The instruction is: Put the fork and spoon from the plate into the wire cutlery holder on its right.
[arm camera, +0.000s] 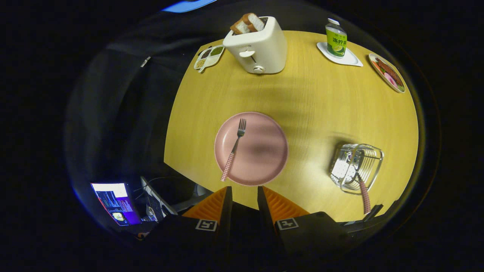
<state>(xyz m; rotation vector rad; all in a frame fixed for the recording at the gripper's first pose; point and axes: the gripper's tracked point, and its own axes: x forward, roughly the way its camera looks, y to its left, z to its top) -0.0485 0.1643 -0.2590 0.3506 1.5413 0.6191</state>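
Off the bench's left edge, low down, a lit monitor glows in the dark; its writing is too small to make out. On the yellow wooden bench, at the far left, lies a small divided dish of seeds or grains, and just right of it stands a white toaster with bread slices sticking out of its slots. Nearer, the pink plate sits just ahead of the gripper, whose fingers are a narrow gap apart and empty, hovering at the plate's near rim. The fork lies on the plate's left half, tines pointing away, its checked handle reaching over the near-left rim. To the right of the plate, well apart from it, the wire cutlery holder stands with a checked handle, presumably the spoon's, leaning out of it towards the near edge. At the far right, a bottle with a green and yellow label stands on a white coaster; the label's print cannot be read. Beside it lies an oval plate of food.
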